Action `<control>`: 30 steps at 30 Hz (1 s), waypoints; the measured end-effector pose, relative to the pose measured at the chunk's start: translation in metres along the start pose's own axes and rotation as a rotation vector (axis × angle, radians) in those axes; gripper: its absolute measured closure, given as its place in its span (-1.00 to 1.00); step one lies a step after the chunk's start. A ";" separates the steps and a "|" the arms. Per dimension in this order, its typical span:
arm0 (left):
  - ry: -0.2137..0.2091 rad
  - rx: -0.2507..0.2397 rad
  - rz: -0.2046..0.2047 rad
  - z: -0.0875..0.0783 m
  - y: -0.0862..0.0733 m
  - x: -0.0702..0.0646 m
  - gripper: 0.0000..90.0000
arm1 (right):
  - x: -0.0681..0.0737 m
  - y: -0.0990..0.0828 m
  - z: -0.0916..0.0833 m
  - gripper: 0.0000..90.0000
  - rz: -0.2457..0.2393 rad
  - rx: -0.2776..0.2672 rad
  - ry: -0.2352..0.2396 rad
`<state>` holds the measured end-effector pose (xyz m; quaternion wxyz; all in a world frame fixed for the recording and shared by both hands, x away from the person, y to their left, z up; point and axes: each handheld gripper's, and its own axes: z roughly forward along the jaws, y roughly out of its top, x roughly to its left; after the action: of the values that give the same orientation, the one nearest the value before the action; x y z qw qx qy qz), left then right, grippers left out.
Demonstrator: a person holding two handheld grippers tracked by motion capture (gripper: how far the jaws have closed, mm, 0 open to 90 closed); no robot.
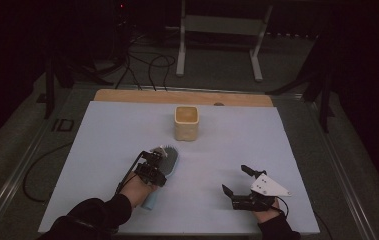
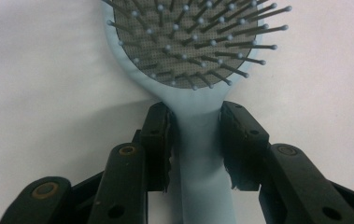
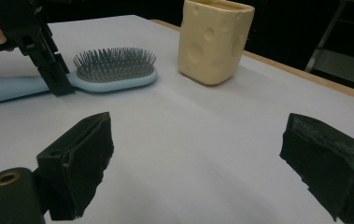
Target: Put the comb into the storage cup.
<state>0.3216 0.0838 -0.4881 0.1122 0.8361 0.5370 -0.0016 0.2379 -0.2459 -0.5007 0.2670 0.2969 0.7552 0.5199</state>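
A light blue hairbrush (image 1: 170,159) lies bristles up on the white sheet, left of centre. My left gripper (image 1: 158,158) comes at it from the near side. In the left gripper view the two black pads (image 2: 158,135) press on either side of the brush's narrow neck (image 2: 197,140), just below the bristle head (image 2: 188,42). In the right gripper view the brush (image 3: 114,70) rests flat on the sheet with the left gripper (image 3: 55,79) on its handle. My right gripper (image 1: 235,179) sits near the front right, open, with nothing between its fingers (image 3: 202,154).
A cream, cheese-patterned cup (image 1: 186,122) stands upright at the back centre of the sheet (image 1: 102,150), also in the right gripper view (image 3: 214,39). A wooden table edge (image 1: 177,96) runs behind it. Cables and a metal stand lie on the dark floor beyond.
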 end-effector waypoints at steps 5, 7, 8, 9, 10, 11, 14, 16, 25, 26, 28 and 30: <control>-0.022 -0.025 0.000 0.000 -0.004 0.005 0.55 | 0.000 0.000 0.000 -0.80 -0.002 -0.001 0.000; -0.034 -0.035 0.001 0.000 -0.005 0.006 0.56 | 0.000 0.000 0.000 -0.80 -0.001 -0.002 -0.001; -0.037 -0.037 0.005 0.000 -0.006 0.007 0.56 | 0.000 0.000 0.000 -0.80 -0.002 -0.002 -0.001; -0.037 -0.038 0.012 0.000 -0.006 0.007 0.56 | 0.000 0.000 0.000 -0.80 -0.002 -0.002 -0.001; -0.035 -0.037 0.023 0.000 -0.006 0.007 0.56 | 0.000 0.000 0.000 -0.80 -0.002 -0.002 -0.001; -0.034 -0.038 0.030 0.000 -0.006 0.007 0.56 | 0.000 0.000 0.000 -0.80 -0.002 -0.002 0.000; -0.041 -0.043 0.053 0.000 -0.006 0.007 0.56 | 0.000 0.000 0.000 -0.80 -0.001 -0.002 -0.001; -0.063 -0.053 0.054 -0.001 -0.008 0.010 0.56 | -0.001 0.000 0.000 -0.80 0.000 -0.002 -0.002; -0.094 -0.106 0.097 -0.006 -0.015 0.018 0.57 | 0.000 0.000 0.000 -0.80 0.000 -0.003 -0.002; -0.111 -0.116 0.104 -0.008 -0.015 0.019 0.57 | -0.001 0.000 0.000 -0.80 0.001 -0.003 -0.002; -0.103 -0.148 0.119 -0.013 -0.016 0.020 0.57 | -0.001 0.000 0.000 -0.80 0.002 -0.001 -0.001; -0.116 -0.160 0.123 -0.015 -0.016 0.021 0.57 | -0.001 0.000 0.000 -0.80 0.001 -0.002 -0.001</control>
<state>0.3142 0.1124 -0.4787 0.2092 0.8544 0.4757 0.0000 0.2382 -0.2463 -0.5006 0.2675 0.2975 0.7544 0.5204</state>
